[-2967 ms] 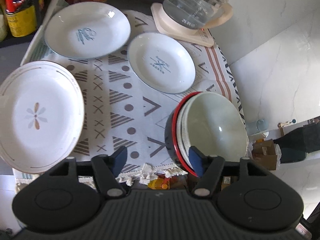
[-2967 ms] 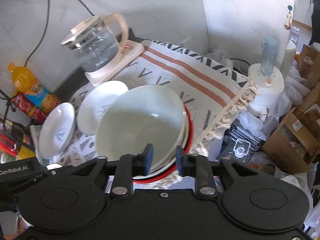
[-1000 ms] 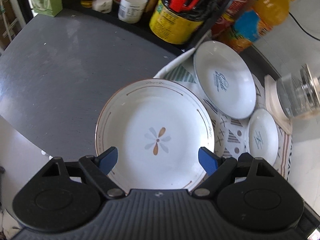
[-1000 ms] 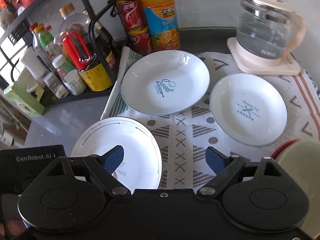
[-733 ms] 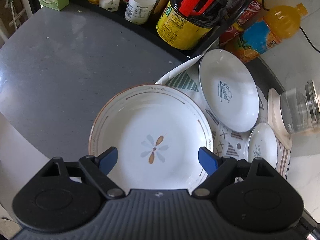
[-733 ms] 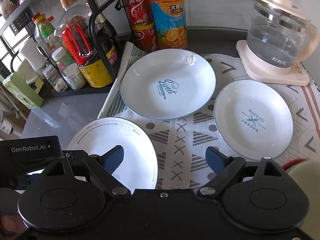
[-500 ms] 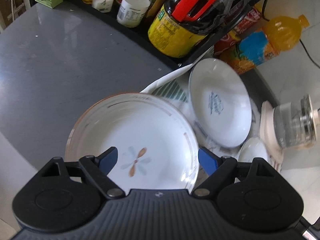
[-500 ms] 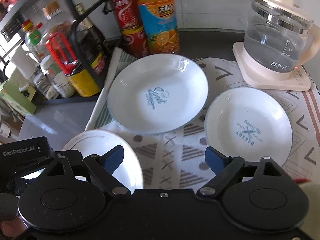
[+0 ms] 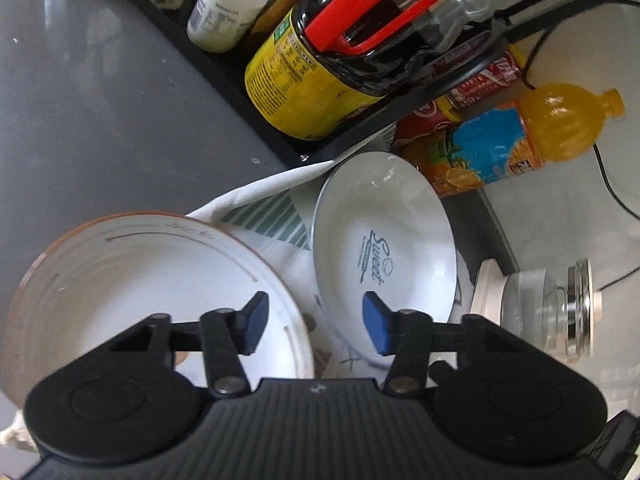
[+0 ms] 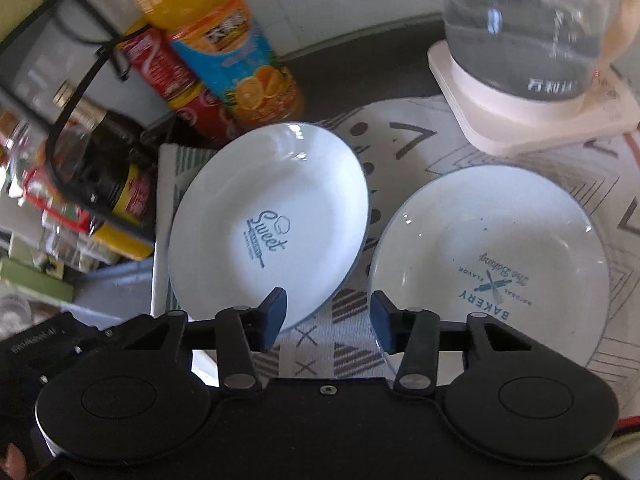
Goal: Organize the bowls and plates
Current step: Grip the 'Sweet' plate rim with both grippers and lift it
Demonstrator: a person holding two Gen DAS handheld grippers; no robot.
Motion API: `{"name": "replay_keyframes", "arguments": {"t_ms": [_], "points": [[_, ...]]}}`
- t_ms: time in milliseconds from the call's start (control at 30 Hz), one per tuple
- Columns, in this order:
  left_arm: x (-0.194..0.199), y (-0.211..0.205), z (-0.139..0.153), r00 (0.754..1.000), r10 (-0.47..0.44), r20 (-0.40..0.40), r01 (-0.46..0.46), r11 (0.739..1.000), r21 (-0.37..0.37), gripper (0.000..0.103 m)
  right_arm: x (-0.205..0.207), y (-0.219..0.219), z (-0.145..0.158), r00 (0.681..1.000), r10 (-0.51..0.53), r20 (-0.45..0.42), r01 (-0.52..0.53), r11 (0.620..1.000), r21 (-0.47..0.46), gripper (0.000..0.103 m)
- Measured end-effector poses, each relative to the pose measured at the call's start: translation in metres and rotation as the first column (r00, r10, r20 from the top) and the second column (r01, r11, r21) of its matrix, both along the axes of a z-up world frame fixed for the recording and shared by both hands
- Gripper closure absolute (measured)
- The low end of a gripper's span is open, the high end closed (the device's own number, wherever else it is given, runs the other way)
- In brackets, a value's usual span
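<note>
White round "Sweet" ceramic plate (image 10: 272,216) lies mid-frame on the patterned cloth (image 10: 352,344), beside the white "Bakery" plate (image 10: 492,256); right gripper (image 10: 326,318) and left gripper (image 9: 316,322) hover above it, jaws closing on nothing, probably narrowing for its rim.

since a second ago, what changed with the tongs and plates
Both tongs, left and right, have narrowed and are closing, with nothing between them, and have come lower and nearer the Sweet plate. Flower plate and Bakery plate lie where they were.
</note>
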State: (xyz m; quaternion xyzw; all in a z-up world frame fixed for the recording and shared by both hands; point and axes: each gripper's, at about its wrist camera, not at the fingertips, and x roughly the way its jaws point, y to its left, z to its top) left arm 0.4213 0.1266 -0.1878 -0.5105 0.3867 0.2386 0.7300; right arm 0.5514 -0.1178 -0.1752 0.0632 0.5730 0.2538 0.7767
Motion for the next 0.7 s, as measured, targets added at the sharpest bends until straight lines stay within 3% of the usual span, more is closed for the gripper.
{"name": "replay_keyframes", "arguments": {"t_ms": [100,333,700], "points": [[0.010,0.004,-0.008,1.000,0.008,0.012,-0.008,1.000,-0.006,0.062,0.011,-0.002,-0.011,0.998,-0.032,-0.049,0.033,0.999,0.026,0.067],[0.025,0.013,-0.022,1.000,0.026,0.005,-0.026,0.999,-0.019,0.069,0.022,0.003,-0.030,0.986,-0.064,-0.153,0.077,0.994,0.082,0.070],[0.040,0.023,-0.043,0.997,0.055,-0.049,-0.055,0.998,-0.006,0.081,0.024,0.025,-0.052,0.986,-0.079,-0.145,0.085,0.996,0.037,0.077]]}}
